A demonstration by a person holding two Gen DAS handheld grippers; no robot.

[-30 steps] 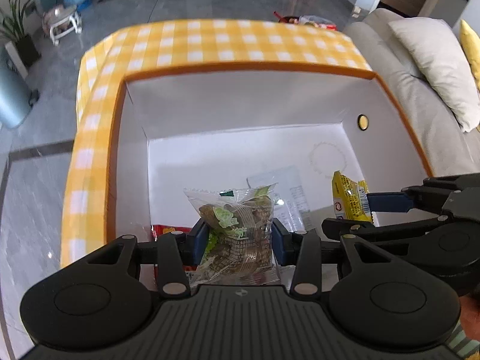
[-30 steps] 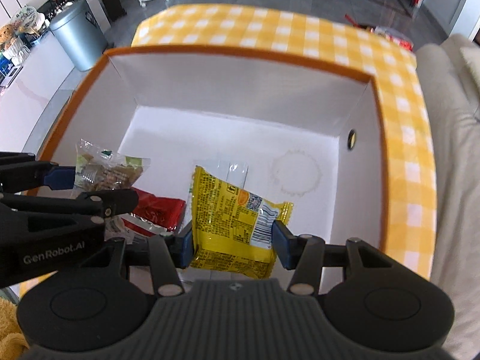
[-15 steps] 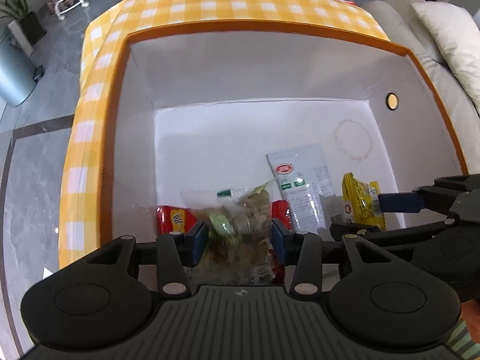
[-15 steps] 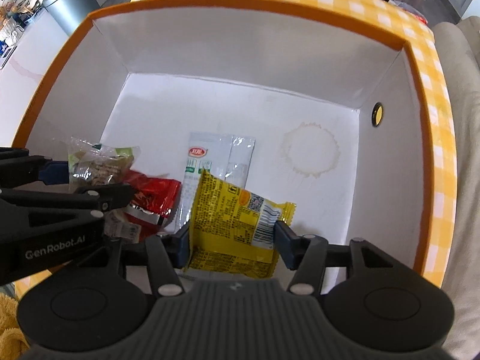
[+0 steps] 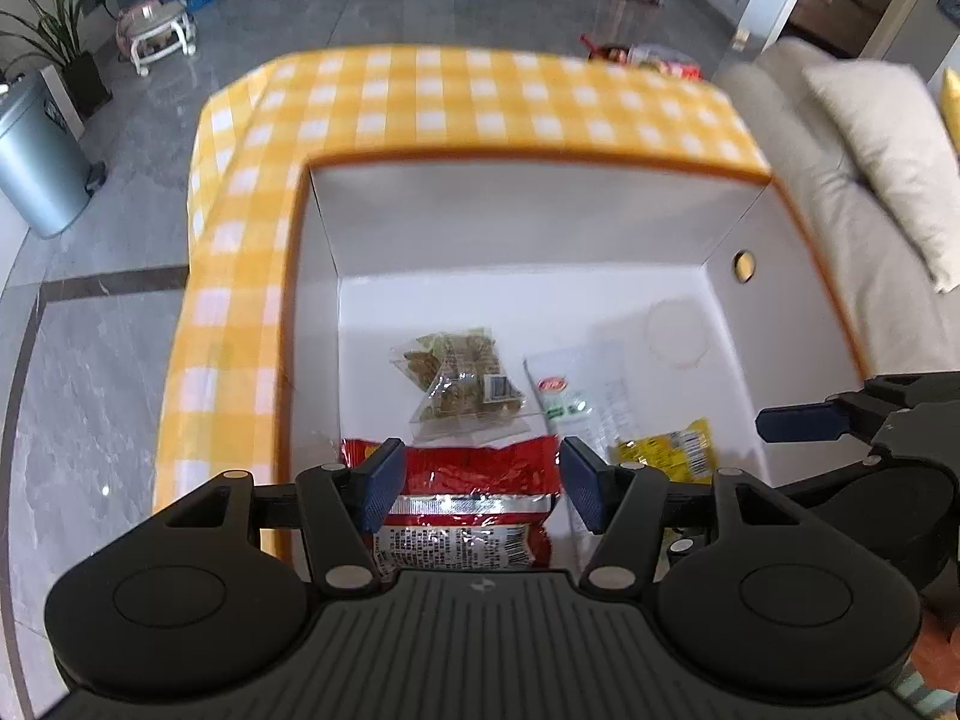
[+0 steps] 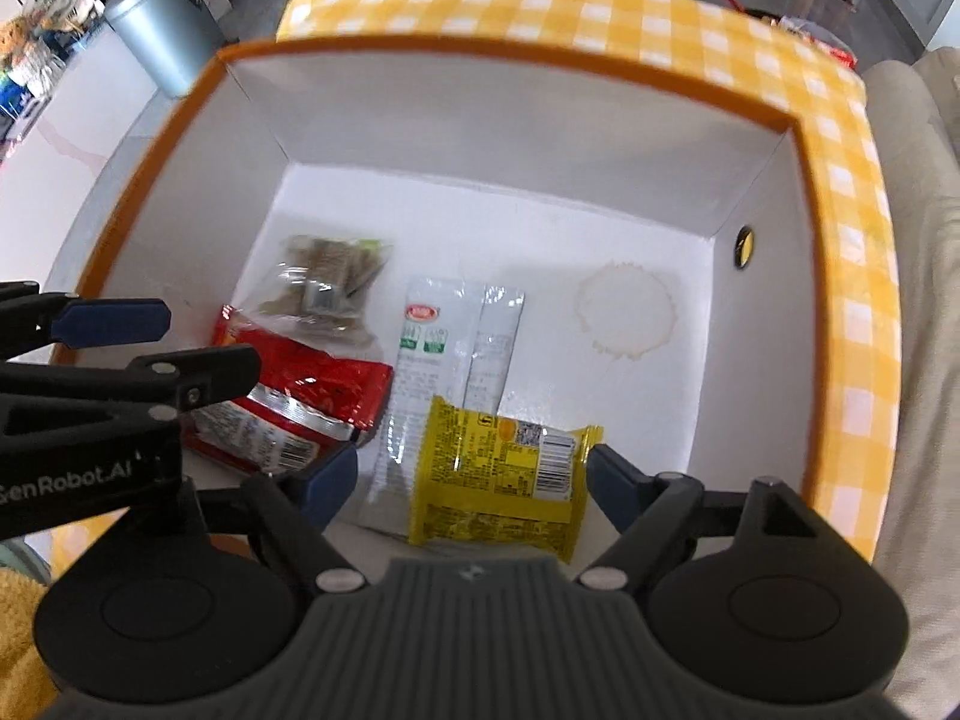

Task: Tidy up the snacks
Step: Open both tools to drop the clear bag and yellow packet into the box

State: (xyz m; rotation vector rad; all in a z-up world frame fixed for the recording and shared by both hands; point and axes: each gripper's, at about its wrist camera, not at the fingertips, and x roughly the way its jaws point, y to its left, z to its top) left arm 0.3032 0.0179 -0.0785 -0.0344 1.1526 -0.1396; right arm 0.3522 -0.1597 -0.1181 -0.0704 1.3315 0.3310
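A white box with an orange rim stands on a yellow checked table. Inside lie a clear bag of brown snacks, a red packet, a white packet and a yellow packet. My left gripper is open and empty above the red packet. My right gripper is open around the yellow packet, which lies on the box floor.
A beige sofa with a cushion stands to the right of the table. A grey bin stands on the floor to the left. A round stain marks the box floor. A small hole pierces the right wall.
Both grippers have opened and pulled back. The clear snack bag has dropped from the left gripper and the yellow packet from the right; both now lie in the box.
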